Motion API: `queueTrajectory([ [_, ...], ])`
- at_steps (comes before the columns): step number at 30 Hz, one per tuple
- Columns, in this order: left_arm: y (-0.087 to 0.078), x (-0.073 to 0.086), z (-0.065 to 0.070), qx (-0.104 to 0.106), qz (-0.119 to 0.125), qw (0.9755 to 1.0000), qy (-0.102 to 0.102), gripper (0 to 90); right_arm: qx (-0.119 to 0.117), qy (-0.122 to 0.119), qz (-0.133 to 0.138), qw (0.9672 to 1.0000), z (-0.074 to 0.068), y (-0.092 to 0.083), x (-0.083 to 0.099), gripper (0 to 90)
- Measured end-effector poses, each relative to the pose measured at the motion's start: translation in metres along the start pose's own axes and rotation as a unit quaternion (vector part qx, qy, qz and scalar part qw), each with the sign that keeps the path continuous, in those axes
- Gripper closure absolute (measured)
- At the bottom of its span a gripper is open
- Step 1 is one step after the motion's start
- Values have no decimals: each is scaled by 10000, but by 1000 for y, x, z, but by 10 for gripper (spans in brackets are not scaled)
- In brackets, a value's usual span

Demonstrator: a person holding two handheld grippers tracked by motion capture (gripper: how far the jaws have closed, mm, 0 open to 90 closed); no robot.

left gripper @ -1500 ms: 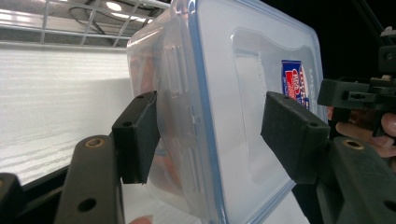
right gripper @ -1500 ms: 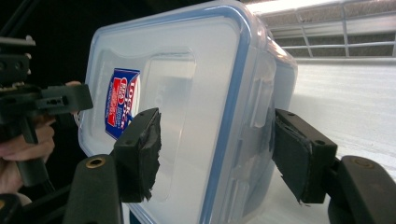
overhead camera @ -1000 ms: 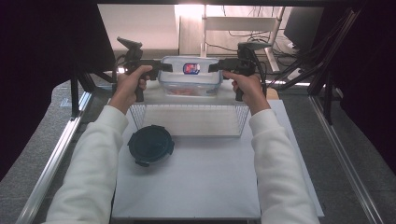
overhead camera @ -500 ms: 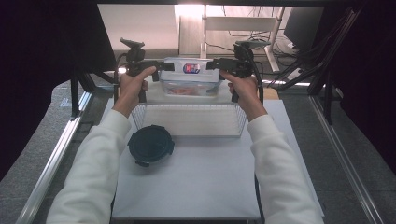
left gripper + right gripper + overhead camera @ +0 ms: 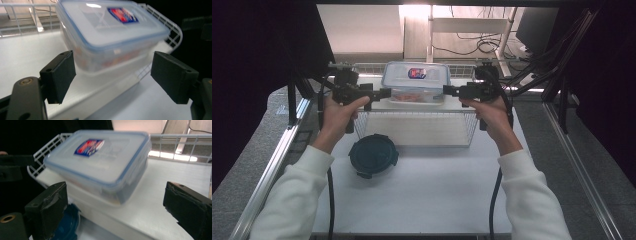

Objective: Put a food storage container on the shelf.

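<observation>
While the clear rectangular plastic lidded box (image 5: pixel 416 82) rests on the white wire shelf (image 5: pixel 412 127) at twelve o'clock, left gripper (image 5: pixel 382 93) and right gripper (image 5: pixel 446 90), jaws wide and just opened off it, flank it; a careless sideways brush could nudge it off.

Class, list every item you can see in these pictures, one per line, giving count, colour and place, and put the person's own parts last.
food container: one, clear with a blue-edged lid and a red and blue label, on top of the wire rack, between the two grippers.
wire rack: one, white, at the far half of the table.
round lid: one, dark blue-green, flat on the table in front of the rack's left end.
table: one, white top.
left gripper: one, black, jaws open, apart from the container's left end.
right gripper: one, black, jaws open, apart from its right end.
sleeves: two, white, entering from the bottom.
</observation>
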State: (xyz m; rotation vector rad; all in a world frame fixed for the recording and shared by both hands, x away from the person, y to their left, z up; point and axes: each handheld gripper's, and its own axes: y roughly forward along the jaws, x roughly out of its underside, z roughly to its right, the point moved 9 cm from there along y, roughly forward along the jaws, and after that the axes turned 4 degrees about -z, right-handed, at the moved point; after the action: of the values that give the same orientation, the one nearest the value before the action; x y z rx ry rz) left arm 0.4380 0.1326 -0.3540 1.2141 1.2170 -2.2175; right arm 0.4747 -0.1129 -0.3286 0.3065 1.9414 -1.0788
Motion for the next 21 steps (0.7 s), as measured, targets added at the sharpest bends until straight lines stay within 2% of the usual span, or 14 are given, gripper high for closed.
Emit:
queueTrajectory([
  [5, -8, 34, 14, 105, -104, 9998, 160, 195, -57, -223, 85, 9997, -3, -8, 32, 131],
  [6, -8, 34, 14, 105, -104, 9998, 160, 196, -95, -275, 100, 9995, -4, -10, 39, 139],
  [7, -12, 50, 18, 191, -155, 9995, 193, 196, -143, -311, 115, 9993, -5, -12, 46, 148],
  [8, -12, 50, 18, 191, -155, 9995, 193, 198, -143, -311, 115, 9993, -5, -12, 46, 148],
  [9, -15, 66, 22, 337, -208, 9991, 168, 197, -253, -394, 163, 9988, -8, -16, 61, 162],
  [10, -17, 75, 24, 370, -236, 9989, 161, 194, -300, -414, 173, 9985, -9, -18, 67, 171],
  [14, -22, 111, 25, 294, -375, 9987, 160, 186, -452, -532, 102, 9975, -12, -24, 100, 196],
  [17, -23, 136, 23, 282, -448, 9986, 23, 191, -312, -607, 92, 9976, -11, -27, 127, 206],
  [18, -23, 136, 23, 282, -448, 9986, 23, 191, -312, -607, 92, 9976, -11, -27, 127, 206],
  [21, -23, 166, 22, 78, -576, 9983, 75, 193, -270, -636, -4, 9976, -13, -31, 159, 221],
])
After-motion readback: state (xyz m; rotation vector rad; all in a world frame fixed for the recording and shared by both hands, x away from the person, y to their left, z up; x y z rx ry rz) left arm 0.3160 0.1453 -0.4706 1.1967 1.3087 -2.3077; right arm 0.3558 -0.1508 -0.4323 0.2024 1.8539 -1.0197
